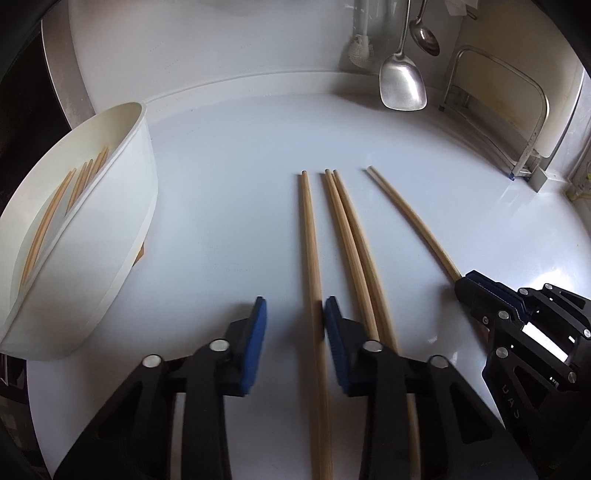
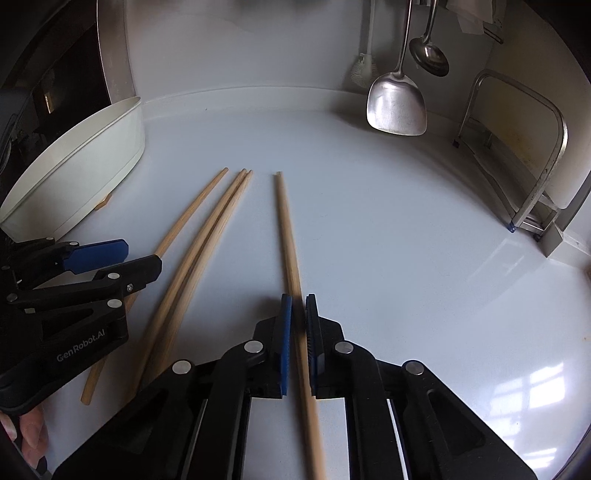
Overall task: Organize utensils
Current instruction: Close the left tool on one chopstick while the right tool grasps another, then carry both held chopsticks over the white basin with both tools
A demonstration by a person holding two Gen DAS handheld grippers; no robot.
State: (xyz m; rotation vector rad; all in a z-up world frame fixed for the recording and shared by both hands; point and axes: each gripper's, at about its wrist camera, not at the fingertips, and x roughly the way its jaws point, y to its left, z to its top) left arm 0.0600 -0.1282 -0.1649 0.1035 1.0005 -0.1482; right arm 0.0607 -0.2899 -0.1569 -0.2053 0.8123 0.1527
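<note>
Several wooden chopsticks lie side by side on the white counter. My left gripper [image 1: 294, 314] is open, with the leftmost chopstick [image 1: 309, 236] lying between its fingers, against the right pad. A touching pair of chopsticks [image 1: 347, 229] lies just right of it. My right gripper [image 2: 298, 314] is shut on the rightmost chopstick [image 2: 287, 229]; it also shows in the left wrist view [image 1: 480, 295]. A white utensil holder [image 1: 92, 229] lies tilted at the left with several chopsticks [image 1: 55, 206] inside; it also shows in the right wrist view [image 2: 81, 166].
A steel spatula [image 1: 402, 81] and ladle [image 1: 424, 33] hang at the back wall, beside a white brush [image 1: 360, 48]. A metal rack [image 1: 517, 122] stands at the right. The left gripper shows in the right wrist view [image 2: 88, 266].
</note>
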